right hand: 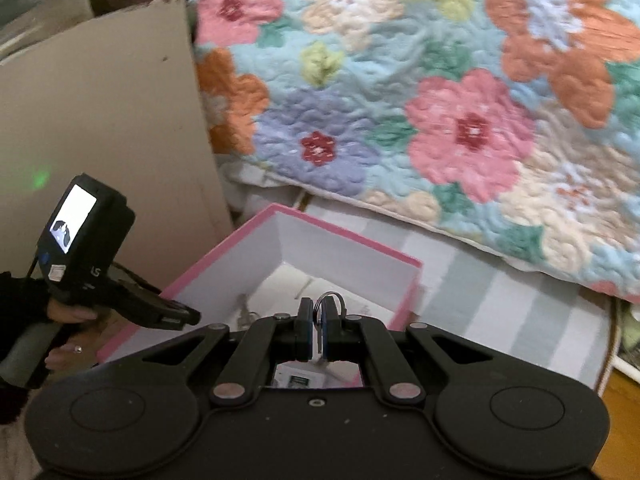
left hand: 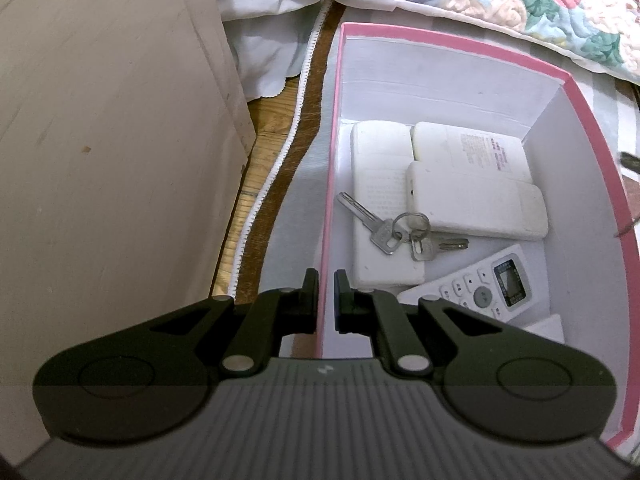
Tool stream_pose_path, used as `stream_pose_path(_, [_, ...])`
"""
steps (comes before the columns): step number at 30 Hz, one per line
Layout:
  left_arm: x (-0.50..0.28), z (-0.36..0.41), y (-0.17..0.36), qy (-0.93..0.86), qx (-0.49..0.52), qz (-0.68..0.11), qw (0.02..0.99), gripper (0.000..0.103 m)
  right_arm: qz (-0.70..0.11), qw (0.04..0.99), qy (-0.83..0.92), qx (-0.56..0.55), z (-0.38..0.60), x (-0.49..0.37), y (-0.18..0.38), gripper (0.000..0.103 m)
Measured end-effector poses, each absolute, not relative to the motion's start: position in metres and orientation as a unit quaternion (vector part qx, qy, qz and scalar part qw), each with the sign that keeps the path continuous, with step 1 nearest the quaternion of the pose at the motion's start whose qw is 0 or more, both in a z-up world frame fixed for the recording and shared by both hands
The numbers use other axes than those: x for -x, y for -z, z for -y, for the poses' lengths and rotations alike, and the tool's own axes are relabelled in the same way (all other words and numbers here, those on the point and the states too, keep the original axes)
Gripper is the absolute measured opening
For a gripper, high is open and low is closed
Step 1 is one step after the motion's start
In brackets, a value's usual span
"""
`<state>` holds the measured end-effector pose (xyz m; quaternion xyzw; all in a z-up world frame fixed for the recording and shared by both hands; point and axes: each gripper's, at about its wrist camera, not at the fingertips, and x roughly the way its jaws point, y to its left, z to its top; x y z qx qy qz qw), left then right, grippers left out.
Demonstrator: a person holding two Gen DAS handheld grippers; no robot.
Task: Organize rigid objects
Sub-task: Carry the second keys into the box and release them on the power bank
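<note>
A pink-rimmed white box (left hand: 338, 92) holds several white devices (left hand: 476, 200), a white remote (left hand: 484, 284) and a bunch of keys (left hand: 394, 228). My left gripper (left hand: 326, 292) is shut on the box's left wall, near its front corner. In the right wrist view my right gripper (right hand: 317, 320) is shut on a key ring (right hand: 330, 300) and holds it above the box (right hand: 348, 240). The left gripper (right hand: 120, 292) shows there at the box's left side.
A beige board (left hand: 112, 152) stands left of the box. A floral quilt (right hand: 440, 100) lies behind it. The box sits on a striped mat (right hand: 500, 300) with a brown, white-edged border (left hand: 304, 120), over a wooden floor (left hand: 264, 148).
</note>
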<state>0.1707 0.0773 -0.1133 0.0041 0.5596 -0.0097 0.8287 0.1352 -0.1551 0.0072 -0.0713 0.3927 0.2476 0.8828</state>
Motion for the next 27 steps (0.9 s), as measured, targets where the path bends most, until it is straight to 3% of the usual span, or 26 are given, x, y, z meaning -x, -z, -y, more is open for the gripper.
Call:
stream_pose_path(15, [-0.169, -0.075, 0.114, 0.011, -0.012, -0.558, 0.83, 0.006, -0.437, 0.85, -0.286, 0.069, 0.128, -0.197, 0.065, 0.006])
stream_pose_path(23, [-0.169, -0.074, 0.114, 0.01, -0.015, -0.56, 0.828, 0.006, -0.425, 0.866, -0.263, 0.017, 0.154, -0.202, 0.069, 0.027])
stream_pose_path(27, [-0.17, -0.073, 0.115, 0.007, -0.018, -0.561, 0.828, 0.006, -0.41, 0.875, -0.255, 0.005, 0.169, -0.186, 0.056, 0.032])
